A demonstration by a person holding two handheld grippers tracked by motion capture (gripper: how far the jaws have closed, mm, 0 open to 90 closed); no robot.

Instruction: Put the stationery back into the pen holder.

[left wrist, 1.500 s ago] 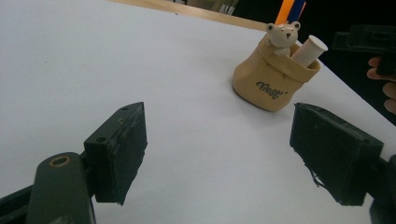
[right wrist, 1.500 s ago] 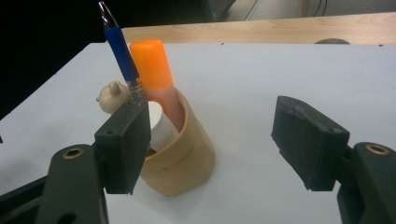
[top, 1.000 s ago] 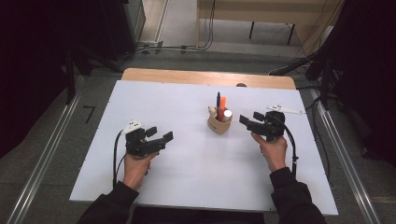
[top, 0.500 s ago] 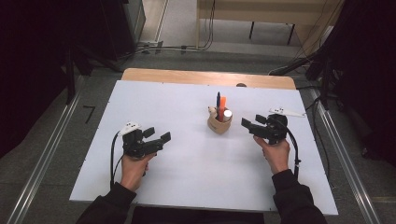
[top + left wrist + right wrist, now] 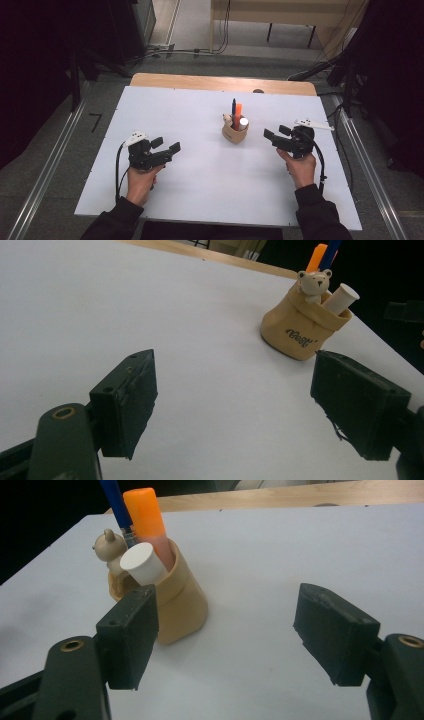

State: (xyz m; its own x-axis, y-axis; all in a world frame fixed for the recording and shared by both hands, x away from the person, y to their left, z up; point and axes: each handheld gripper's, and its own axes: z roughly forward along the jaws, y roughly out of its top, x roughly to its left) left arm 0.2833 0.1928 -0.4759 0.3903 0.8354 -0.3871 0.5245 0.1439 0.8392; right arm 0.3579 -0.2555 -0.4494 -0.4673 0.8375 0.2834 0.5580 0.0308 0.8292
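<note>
I've got a table (image 5: 200,200) under a white board that covers nearly all of it, with a bare strip of light wood (image 5: 200,81) showing along the far edge; standing directly on the white, right of centre and toward the far side, is a small tan pen holder (image 5: 235,134) with a little bear figure (image 5: 313,284) at its rim. From it I see an orange marker (image 5: 145,522), a blue pen (image 5: 114,502) and a white-capped tube (image 5: 140,563) sticking up; the holder stands upright, with dark script lettering on its side, and around it the white surface is plain and unmarked.
</note>
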